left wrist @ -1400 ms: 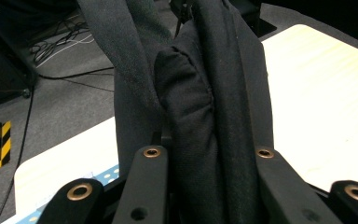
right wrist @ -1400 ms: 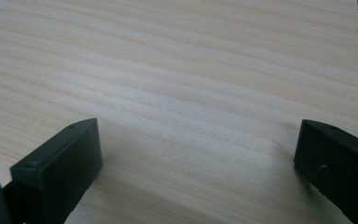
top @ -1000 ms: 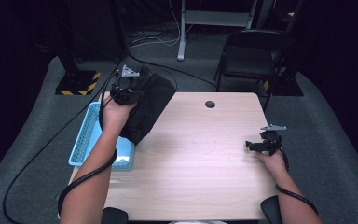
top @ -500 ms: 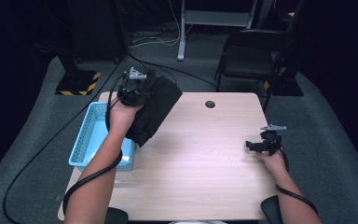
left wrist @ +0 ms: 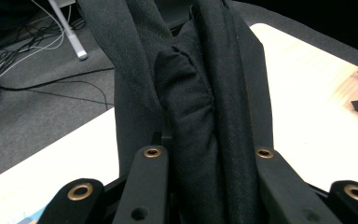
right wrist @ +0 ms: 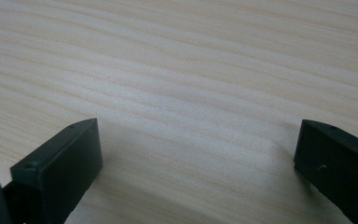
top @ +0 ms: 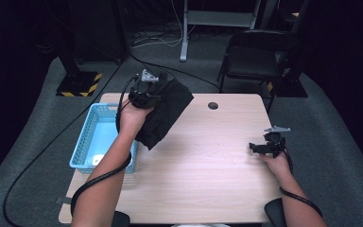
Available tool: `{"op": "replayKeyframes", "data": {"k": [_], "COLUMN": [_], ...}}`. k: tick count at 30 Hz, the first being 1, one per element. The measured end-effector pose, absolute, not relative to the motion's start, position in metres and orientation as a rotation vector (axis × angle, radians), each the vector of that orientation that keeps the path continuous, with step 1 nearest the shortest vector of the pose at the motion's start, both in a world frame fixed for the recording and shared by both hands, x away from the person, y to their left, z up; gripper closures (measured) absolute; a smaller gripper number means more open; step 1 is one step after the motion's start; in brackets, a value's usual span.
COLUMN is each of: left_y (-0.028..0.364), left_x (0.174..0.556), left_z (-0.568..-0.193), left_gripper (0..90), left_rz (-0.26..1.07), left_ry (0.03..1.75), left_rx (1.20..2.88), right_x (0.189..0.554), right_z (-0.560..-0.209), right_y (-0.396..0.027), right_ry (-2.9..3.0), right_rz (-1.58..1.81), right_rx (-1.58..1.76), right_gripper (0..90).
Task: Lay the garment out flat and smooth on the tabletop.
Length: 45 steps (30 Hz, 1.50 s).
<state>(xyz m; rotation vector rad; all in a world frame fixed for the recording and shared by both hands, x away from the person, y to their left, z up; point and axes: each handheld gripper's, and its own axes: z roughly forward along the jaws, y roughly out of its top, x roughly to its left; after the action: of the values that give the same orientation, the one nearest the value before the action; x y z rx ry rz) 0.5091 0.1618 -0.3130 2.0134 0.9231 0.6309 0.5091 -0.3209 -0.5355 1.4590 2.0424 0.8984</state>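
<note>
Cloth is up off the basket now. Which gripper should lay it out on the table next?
Left, probably. The left gripper is already shut on the black cloth, which hangs over the table beside the blue basket. The right gripper rests open and empty at the far side.

You have two grippers in hand: the left gripper upper left of centre in the high view, the right gripper at the right. You have one black cloth, one blue basket at the left, and one wooden table. Behind it, at the top of the frame, you have one black chair and one hazard-striped base
</note>
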Motion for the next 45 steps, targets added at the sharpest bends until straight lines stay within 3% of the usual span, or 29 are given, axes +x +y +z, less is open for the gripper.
{"op": "replayKeyframes", "data": {"k": [45], "left_y": [0.096], "left_x": [0.509], "left_z": [-0.352], "left_gripper": [76.9], "left_rz": [0.493], "left_ry": [0.822], "left_rx": [2.073], "right_x": [0.509], "right_z": [-0.535], "right_y": [-0.321], "right_ry": [2.046], "right_rz": [0.9], "right_rx": [1.456], "right_gripper": [0.0]}}
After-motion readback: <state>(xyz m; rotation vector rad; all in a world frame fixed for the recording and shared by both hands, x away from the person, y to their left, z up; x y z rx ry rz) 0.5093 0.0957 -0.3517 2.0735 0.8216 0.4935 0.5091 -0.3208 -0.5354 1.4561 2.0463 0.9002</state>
